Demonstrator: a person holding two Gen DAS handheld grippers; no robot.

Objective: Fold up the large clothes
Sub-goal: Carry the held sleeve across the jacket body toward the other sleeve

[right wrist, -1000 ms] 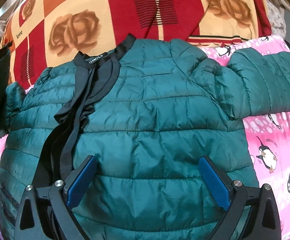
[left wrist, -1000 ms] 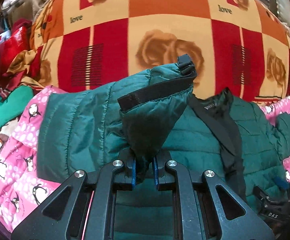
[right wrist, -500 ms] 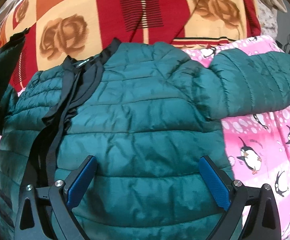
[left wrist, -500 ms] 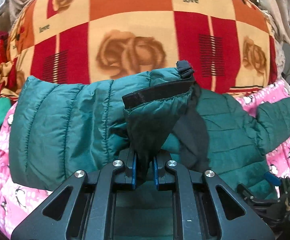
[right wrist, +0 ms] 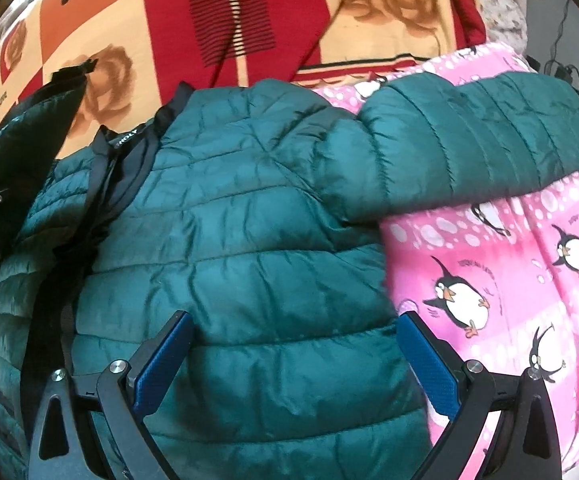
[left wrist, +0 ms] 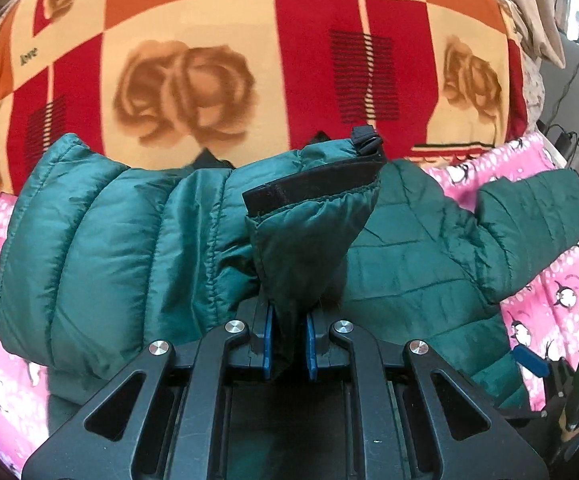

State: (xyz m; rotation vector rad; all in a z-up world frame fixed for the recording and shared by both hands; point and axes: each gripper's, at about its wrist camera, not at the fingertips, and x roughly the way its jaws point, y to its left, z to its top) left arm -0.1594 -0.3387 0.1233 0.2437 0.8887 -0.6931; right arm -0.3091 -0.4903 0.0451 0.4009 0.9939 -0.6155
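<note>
Left wrist: sleeve cuff point(left wrist: 309, 216) in claw point(left wrist: 287, 344)

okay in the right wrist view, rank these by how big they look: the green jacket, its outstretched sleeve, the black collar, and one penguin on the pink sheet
1. Green jacket, filling most of the frame.
2. Outstretched sleeve.
3. Black collar and a penguin look close in size; the penguin lies nearer the camera, so I won't rank them.
</note>
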